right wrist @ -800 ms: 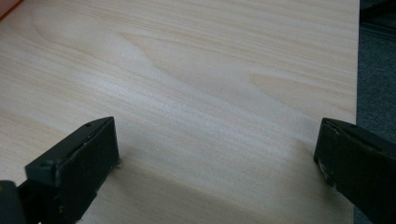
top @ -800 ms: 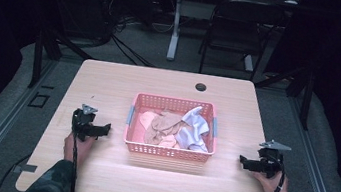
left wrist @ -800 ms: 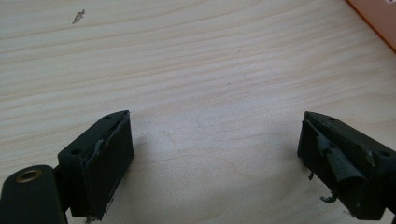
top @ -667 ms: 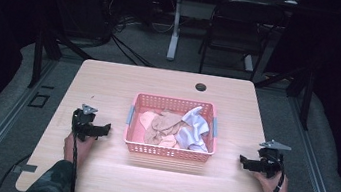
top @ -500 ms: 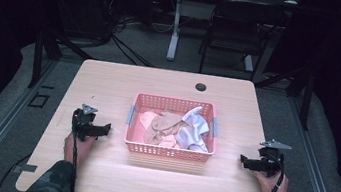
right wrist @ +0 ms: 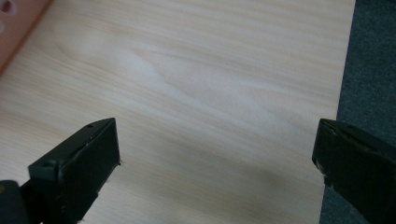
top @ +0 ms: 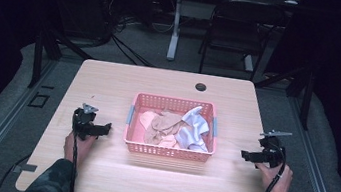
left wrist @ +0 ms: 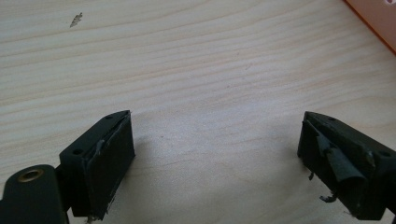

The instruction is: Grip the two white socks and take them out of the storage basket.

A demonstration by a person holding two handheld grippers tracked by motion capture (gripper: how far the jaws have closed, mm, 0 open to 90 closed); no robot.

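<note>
A: With both pairs of jaws spread wide and nothing between them, looks like the waiting step before any pick. Left gripper [left wrist: 215, 158] over bare wood, a corner of the pink basket [left wrist: 373, 18] just creeping in at the top right. Right gripper [right wrist: 217, 158] over the table's right edge, grey floor [right wrist: 373, 70] beyond it.

B: And out from there?

A: Seen from above, left gripper [top: 103, 129] and right gripper [top: 246, 155] parked on either side of the basket [top: 167, 151], each near it, neither touching. Inside, a heap of cloths: beige cloth [top: 164, 128] left and middle, pale blue-grey cloth [top: 194, 129] standing up at the right. Beyond it, a small dark disc [top: 201, 86] by the table's [top: 110, 82] far edge.

B: Next move?

A: Probably a reach in over the rim, then a pinch on a raised fold. Blue-grey peak the easiest target, closer to the right side. Worth coming down from above to miss the lattice wall.

B: Any change from a moment ago?

A: None to speak of. Same places for hands, basket and cloths; jaws just as wide.
</note>
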